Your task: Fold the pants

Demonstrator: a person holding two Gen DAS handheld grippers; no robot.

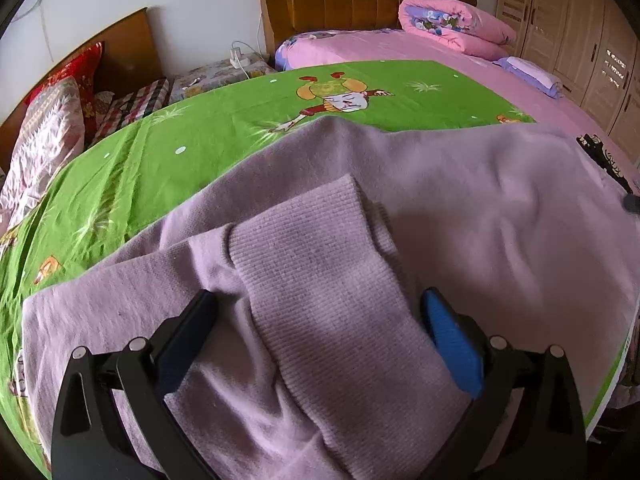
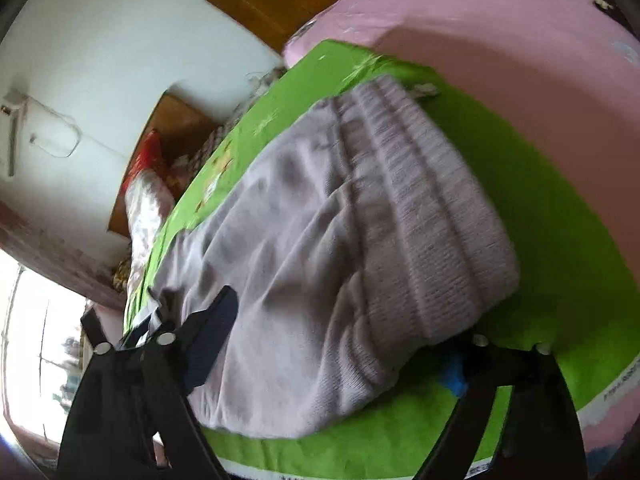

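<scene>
Green cartoon sheet (image 1: 168, 152) covers the near bed, with a pink bed (image 1: 400, 46) and wardrobe (image 1: 568, 40) behind. Motion blurs the right wrist view, and its blue pad is mostly hidden under cloth. The pants (image 1: 460, 208) lie on the sheet: lilac, soft, with a ribbed cuff (image 1: 320, 272) folded back over the body and a ribbed waistband (image 2: 420, 208) at one end. The left tongs (image 1: 320, 332) stand wide apart, with the cuff lying between the fingers, unclamped. The right tongs (image 2: 340, 344), tilted sideways, are spread around the waistband edge, one finger above the cloth, one below.
</scene>
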